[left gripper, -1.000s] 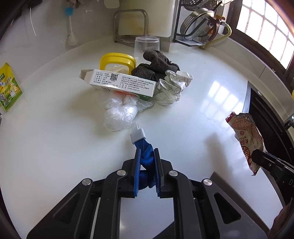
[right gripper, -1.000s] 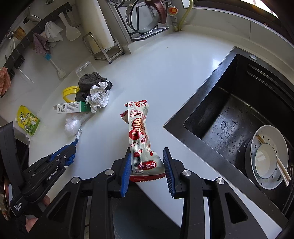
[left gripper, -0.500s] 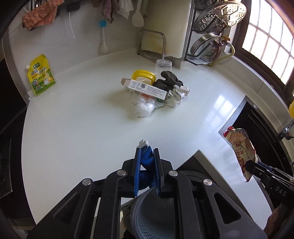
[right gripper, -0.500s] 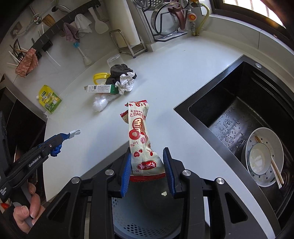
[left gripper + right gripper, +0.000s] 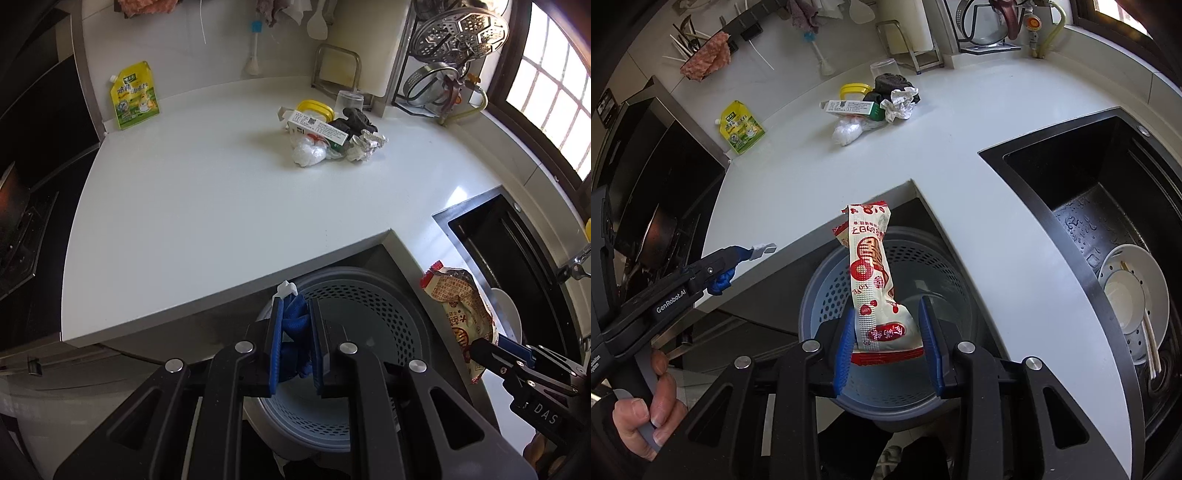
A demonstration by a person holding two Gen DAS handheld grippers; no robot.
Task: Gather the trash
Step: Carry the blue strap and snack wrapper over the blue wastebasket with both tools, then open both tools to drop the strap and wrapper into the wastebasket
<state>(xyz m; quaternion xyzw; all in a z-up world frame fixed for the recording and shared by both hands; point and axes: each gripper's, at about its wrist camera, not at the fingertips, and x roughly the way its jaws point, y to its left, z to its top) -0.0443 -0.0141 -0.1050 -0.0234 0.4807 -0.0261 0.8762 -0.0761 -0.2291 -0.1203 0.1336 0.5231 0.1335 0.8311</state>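
Both hand-held grippers (image 5: 293, 321) (image 5: 888, 330) grip trash above bin (image 5: 812, 295).

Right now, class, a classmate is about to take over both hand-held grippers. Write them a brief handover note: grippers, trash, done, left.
Left gripper: shut on a crumpled blue mesh scrap with a white tag, above the grey perforated bin.
Right gripper: shut on a red-and-white snack wrapper, also over the bin.
Done: both pieces lifted off the white countertop.
Left: drop both, then fetch the pile at the back: white carton, clear plastic bag, crumpled paper.
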